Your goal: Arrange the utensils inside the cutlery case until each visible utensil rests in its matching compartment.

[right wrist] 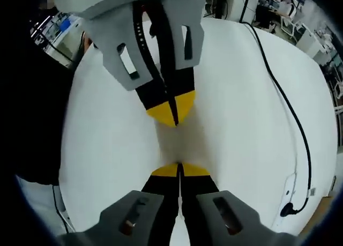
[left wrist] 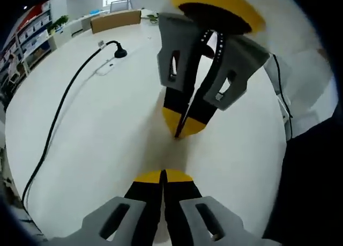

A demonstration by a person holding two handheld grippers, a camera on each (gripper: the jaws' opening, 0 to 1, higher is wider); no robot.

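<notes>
My left gripper (left wrist: pixel 162 174) rises from the bottom of the left gripper view, its black-and-yellow jaws pressed together with nothing between them. Facing it tip to tip, a short gap away, the right gripper (left wrist: pixel 180 132) comes down from the top of that view, also shut and empty. The right gripper view mirrors this: my right gripper (right wrist: pixel 179 166) is shut at the bottom and the left gripper (right wrist: pixel 172 120) points down at it from above. Both hover over a bare white table (left wrist: pixel 96 123).
A black cable (left wrist: pixel 59 109) runs across the table to a small black base (left wrist: pixel 120 53); the same cable (right wrist: pixel 289 114) shows along the right side in the right gripper view. Shelves and a wooden board (left wrist: pixel 115 20) stand beyond the far edge. A person's dark sleeve (right wrist: pixel 32 112) is at the left.
</notes>
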